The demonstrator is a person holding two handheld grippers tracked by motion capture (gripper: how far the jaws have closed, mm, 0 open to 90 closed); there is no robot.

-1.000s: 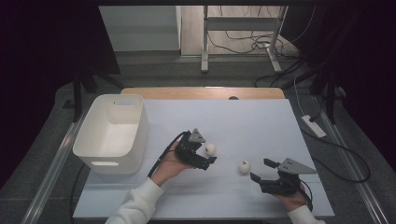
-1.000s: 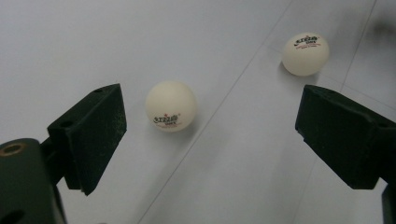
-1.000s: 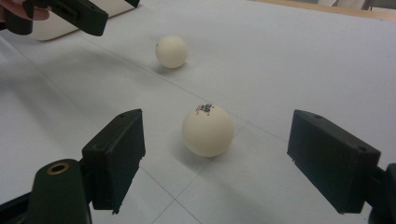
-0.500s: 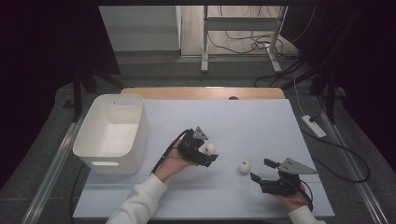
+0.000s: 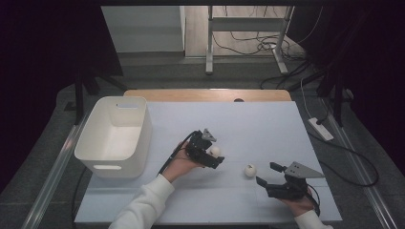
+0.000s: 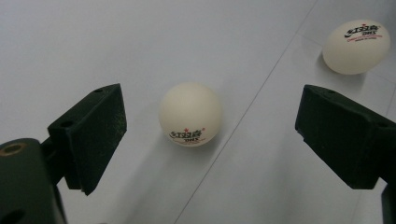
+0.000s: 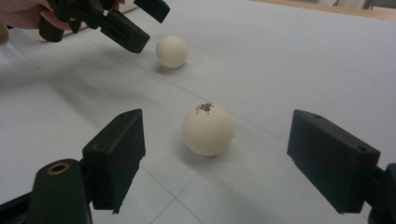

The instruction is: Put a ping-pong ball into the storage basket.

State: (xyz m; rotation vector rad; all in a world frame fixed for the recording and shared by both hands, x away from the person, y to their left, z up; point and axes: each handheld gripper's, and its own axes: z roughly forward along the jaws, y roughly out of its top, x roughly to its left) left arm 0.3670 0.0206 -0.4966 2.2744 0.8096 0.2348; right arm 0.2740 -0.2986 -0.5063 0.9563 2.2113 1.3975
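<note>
Jaws wide apart on both my grippers, left gripper (image 6: 205, 135) with one ball (image 6: 190, 114) between them, right gripper (image 7: 215, 161) likewise, other ball (image 7: 208, 129) centered. Close off-center and it'll probably squirt away across the table (image 5: 267, 124).

Stuff around the workspace, nothing fancy

White plastic bin (image 5: 114, 136) with a handle cutout sits on the left side of the white tabletop (image 5: 258, 124). A wooden board (image 5: 205, 94) runs along the far edge. Off to the right on the floor there's a white power strip (image 5: 321, 129), and a metal stand (image 5: 246, 28) with tangled cables behind.
</note>
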